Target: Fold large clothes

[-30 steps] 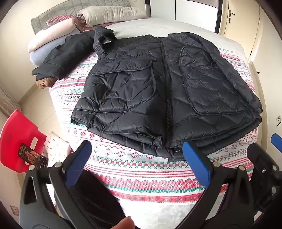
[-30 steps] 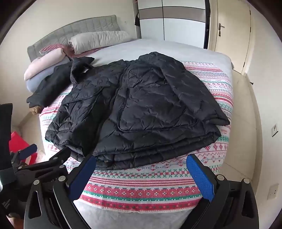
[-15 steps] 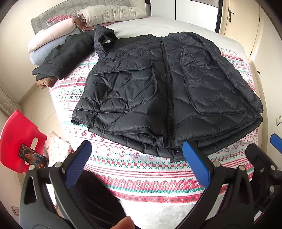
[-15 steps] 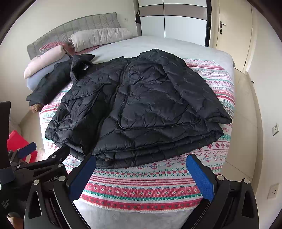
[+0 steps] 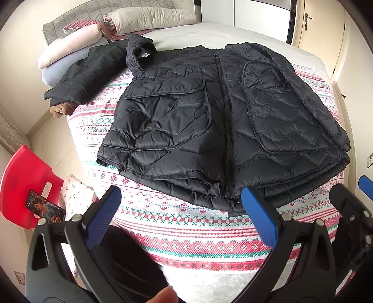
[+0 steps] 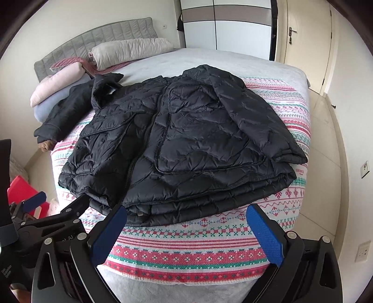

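A large black quilted jacket (image 5: 223,125) lies zipped and front up on a patterned blanket (image 5: 186,223) on the bed, its right sleeve folded over its front. It also shows in the right wrist view (image 6: 186,144). My left gripper (image 5: 181,209) is open and empty, held above the blanket just short of the jacket's hem. My right gripper (image 6: 186,226) is open and empty, also above the blanket near the hem. The left gripper shows at the lower left of the right wrist view (image 6: 37,202).
Another dark garment (image 5: 86,72) lies at the far left by stacked pillows (image 5: 144,18). A red chair (image 5: 25,186) with a phone (image 5: 45,209) stands left of the bed. A wardrobe and door (image 6: 300,30) stand behind.
Both grippers have drifted slightly; the jacket sits a little lower and nearer in the views. Nothing was gripped or released.
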A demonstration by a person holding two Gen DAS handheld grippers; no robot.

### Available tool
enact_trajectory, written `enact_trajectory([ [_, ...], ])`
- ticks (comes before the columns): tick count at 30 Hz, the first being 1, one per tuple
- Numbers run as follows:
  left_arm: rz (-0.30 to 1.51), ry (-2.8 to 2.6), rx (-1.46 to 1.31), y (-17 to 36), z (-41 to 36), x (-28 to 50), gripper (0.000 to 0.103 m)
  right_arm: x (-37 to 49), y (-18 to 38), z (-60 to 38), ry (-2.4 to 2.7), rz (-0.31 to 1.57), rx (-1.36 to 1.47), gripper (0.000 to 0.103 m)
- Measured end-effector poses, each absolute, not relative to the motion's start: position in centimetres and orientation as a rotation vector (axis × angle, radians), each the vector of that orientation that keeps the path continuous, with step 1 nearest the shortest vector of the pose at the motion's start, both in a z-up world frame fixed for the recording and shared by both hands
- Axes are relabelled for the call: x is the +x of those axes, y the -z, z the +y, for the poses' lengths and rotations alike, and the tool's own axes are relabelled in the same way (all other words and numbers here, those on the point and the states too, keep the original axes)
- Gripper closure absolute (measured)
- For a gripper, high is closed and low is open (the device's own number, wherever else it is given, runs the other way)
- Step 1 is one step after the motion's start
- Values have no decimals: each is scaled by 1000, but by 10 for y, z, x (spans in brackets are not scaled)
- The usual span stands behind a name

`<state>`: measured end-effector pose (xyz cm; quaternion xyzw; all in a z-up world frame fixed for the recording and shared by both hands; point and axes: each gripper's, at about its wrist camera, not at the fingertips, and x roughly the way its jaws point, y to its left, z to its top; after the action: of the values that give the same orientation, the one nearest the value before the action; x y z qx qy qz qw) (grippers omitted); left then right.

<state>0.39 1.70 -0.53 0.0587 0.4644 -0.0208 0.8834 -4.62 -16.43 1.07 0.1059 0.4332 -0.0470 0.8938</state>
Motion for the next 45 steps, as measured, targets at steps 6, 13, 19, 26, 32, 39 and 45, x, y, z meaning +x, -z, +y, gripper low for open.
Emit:
enact_trajectory([
  [6, 960, 27, 124, 2, 19, 7, 1, -45, -17, -184, 19, 819, 411, 0],
  [13, 947, 8, 122, -2, 23, 9, 1, -42, -11, -186, -53, 848, 474, 0],
  [19, 945, 2, 118, -2, 25, 11, 1, -43, -14, -177, -49, 834, 327, 0],
  [26, 943, 1, 116, -3, 26, 11, 1, -39, -7, -182, -81, 891, 420, 0],
  [32, 939, -5, 113, -4, 29, 15, 1, -44, -13, -178, -48, 830, 351, 0],
  [39, 935, -9, 112, -5, 30, 16, 1, -43, -22, -166, 11, 768, 146, 0],
  [45, 931, -11, 111, -5, 30, 17, 1, -39, -21, -166, 10, 787, 160, 0],
])
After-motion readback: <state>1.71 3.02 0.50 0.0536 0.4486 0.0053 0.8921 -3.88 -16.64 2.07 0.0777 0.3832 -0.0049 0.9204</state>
